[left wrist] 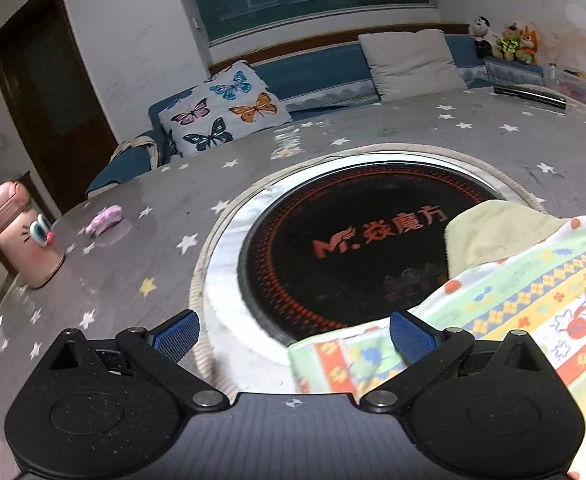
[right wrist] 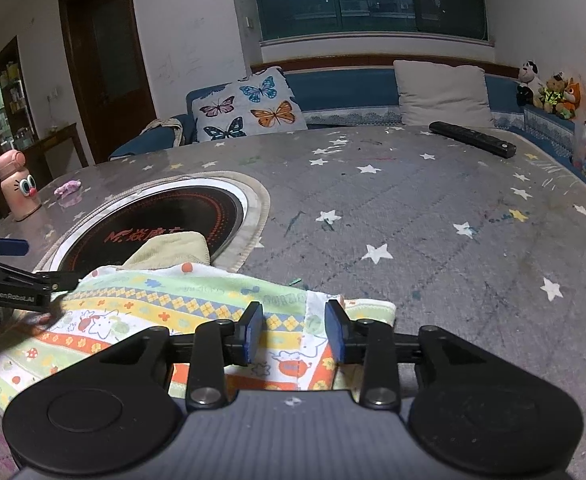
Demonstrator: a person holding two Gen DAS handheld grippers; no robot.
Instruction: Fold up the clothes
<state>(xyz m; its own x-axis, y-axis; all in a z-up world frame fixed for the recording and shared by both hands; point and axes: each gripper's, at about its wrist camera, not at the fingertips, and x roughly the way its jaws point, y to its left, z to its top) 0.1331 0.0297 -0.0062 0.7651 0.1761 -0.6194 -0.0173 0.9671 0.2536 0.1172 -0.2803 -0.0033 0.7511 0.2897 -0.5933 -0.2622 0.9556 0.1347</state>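
Patterned garment (right wrist: pixel 165 312) lies bunched, part-folded, at the desk's (right wrist: pixel 413 220) six o'clock; both grippers' jaws gape empty: left gripper (left wrist: pixel 295 334), right gripper (right wrist: pixel 295 328).

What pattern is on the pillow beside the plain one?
Colourful butterflies on a white ground cover the butterfly pillow; the right wrist view shows it best.

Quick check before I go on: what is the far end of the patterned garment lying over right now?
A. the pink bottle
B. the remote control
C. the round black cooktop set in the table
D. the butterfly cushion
C. The patterned garment and its pale yellow-green part reach over the edge of the round black cooktop; the pink bottle, remote control and butterfly cushion all lie apart from it.
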